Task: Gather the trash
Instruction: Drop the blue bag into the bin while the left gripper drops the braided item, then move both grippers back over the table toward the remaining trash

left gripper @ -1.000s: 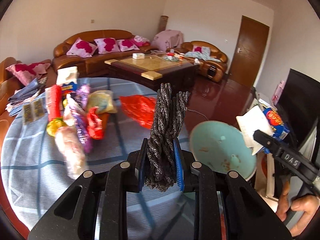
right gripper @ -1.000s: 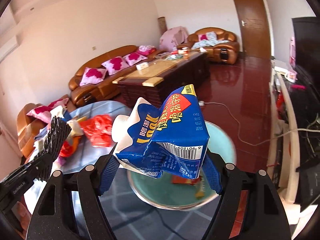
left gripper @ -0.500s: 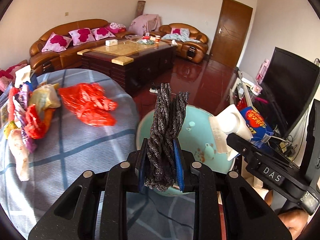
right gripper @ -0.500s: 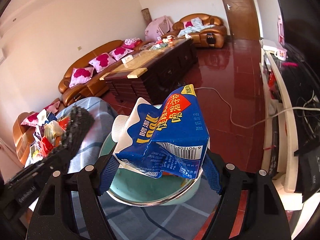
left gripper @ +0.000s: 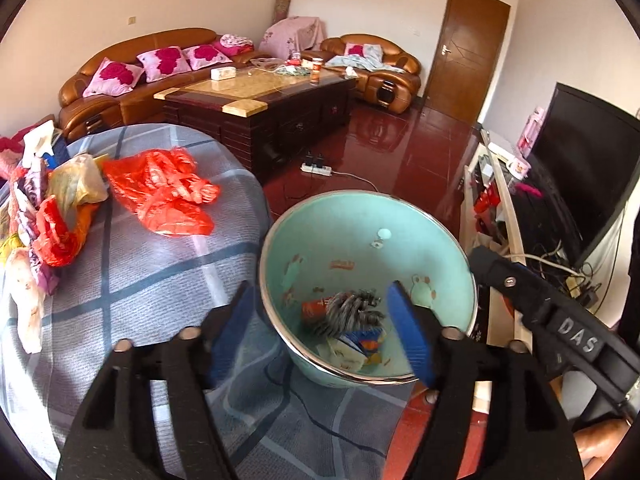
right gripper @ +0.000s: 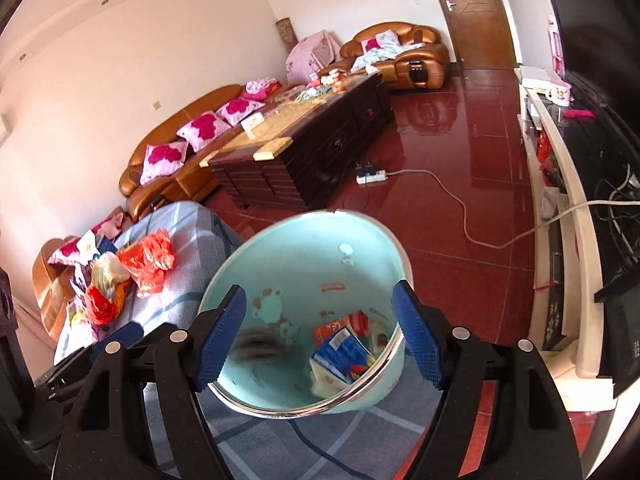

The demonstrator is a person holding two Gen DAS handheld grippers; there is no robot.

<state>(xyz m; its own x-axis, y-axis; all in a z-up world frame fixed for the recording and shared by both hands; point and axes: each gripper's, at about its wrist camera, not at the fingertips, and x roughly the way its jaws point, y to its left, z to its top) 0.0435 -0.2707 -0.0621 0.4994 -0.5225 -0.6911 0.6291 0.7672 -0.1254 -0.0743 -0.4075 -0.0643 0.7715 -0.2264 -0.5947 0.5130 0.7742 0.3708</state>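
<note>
We hold both tongs over the pale green plastic bin with a shiny metal rim (left gripper: pixel 276 264), which stands at the edge of the bench covered in a blue-grey checked cloth (left gripper: pixel 132 280). The left tongs (left gripper: pixel 320 332) are spreading their blue pads with nothing between them; below them, inside the bin, we see the dark grey twisted cord bundle (left gripper: pixel 352 312), blurred in the right wrist view, beside an orange-red wrapper (left gripper: pixel 314 308). The right tongs (right gripper: pixel 320 332) stand wide apart and empty, and the crumpled blue and white milk carton (right gripper: pixel 340 354) lies at the bottom of the bin. On the cloth well to the left of the bin lie a crumpled red plastic bag (left gripper: pixel 164 196) and a heap of mixed coloured wrappers (left gripper: pixel 44 216).
</note>
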